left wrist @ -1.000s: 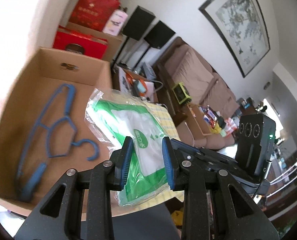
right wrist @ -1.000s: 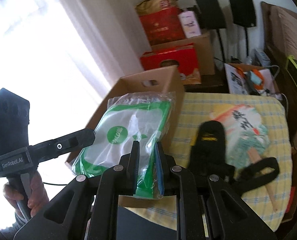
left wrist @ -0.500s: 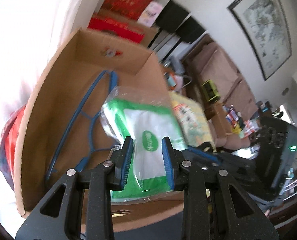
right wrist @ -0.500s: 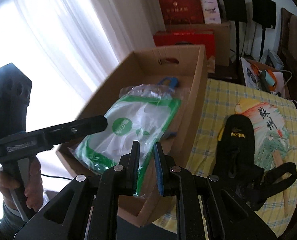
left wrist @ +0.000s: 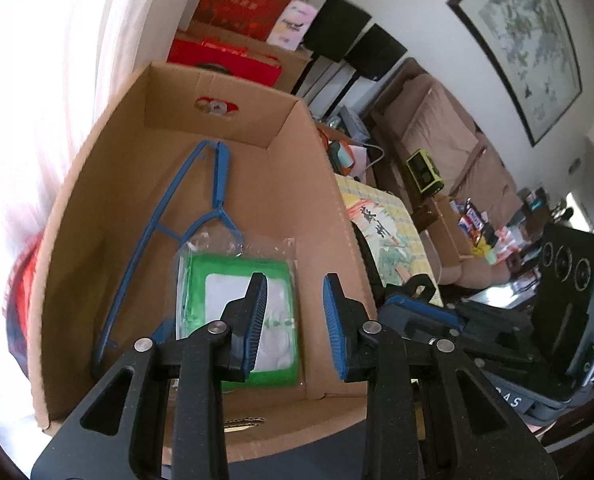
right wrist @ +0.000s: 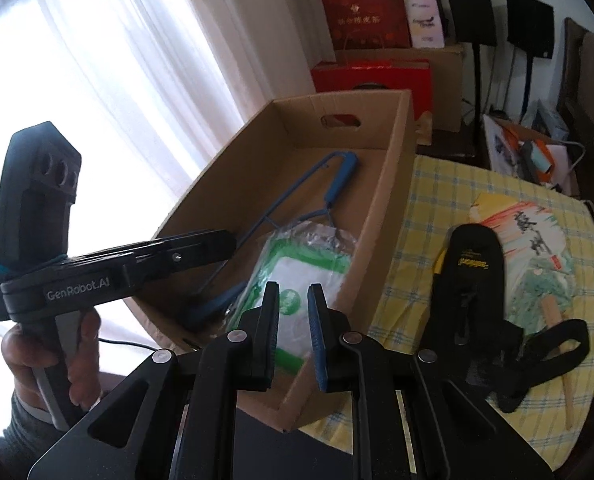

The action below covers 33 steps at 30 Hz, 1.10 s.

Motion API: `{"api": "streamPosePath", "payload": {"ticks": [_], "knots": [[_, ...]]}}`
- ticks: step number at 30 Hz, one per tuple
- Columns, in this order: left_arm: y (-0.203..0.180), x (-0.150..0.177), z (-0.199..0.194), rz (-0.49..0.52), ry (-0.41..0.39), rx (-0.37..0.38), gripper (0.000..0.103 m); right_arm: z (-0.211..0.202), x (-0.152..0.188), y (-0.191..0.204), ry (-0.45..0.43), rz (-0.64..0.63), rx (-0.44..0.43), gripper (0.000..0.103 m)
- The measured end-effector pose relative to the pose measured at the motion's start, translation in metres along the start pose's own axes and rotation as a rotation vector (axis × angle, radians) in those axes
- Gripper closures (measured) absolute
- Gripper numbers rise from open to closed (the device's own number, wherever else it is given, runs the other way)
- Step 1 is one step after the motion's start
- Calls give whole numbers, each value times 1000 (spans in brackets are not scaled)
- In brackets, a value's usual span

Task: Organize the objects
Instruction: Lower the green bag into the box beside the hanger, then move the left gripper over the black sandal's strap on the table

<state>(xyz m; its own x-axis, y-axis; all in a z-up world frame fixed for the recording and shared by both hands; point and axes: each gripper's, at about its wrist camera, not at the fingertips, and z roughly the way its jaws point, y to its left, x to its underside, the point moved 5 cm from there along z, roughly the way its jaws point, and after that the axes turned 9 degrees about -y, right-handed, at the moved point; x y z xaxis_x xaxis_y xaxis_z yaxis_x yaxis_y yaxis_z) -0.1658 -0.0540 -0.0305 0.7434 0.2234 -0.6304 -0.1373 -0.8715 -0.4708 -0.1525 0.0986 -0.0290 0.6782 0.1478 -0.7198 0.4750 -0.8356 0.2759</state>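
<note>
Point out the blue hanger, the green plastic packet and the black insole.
blue hanger (left wrist: pixel 220 172): left wrist view, flat shoulder end.
green plastic packet (right wrist: pixel 317 266): right wrist view, white centre panel.
black insole (right wrist: pixel 475 264): right wrist view, printed heel area.

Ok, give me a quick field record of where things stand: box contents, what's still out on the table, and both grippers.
box: open cardboard box at the left edge of the table
in box: blue hanger; green-and-white plastic packet, lying partly over the hanger
on table: checked yellow cloth with black insole, printed hand fan, black strap
left gripper: open, empty, above the box
right gripper: open, empty, over the box's near corner
left to sort: insole, fan, strap
</note>
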Motion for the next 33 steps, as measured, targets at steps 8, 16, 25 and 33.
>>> {"api": "streamPosePath", "payload": {"ticks": [8, 16, 25, 33], "knots": [[-27, 5, -10, 94, -27, -57, 40, -26, -1, -26, -36, 18, 90, 56], [-50, 10, -10, 145, -35, -53, 25, -45, 5, -61, -43, 97, 115, 26], [-75, 16, -5, 179, -36, -10, 14, -71, 11, -89, -73, 128, 182, 22], [-100, 25, -1, 221, -37, 6, 0, -91, 22, -119, -87, 173, 241, 19]]}}
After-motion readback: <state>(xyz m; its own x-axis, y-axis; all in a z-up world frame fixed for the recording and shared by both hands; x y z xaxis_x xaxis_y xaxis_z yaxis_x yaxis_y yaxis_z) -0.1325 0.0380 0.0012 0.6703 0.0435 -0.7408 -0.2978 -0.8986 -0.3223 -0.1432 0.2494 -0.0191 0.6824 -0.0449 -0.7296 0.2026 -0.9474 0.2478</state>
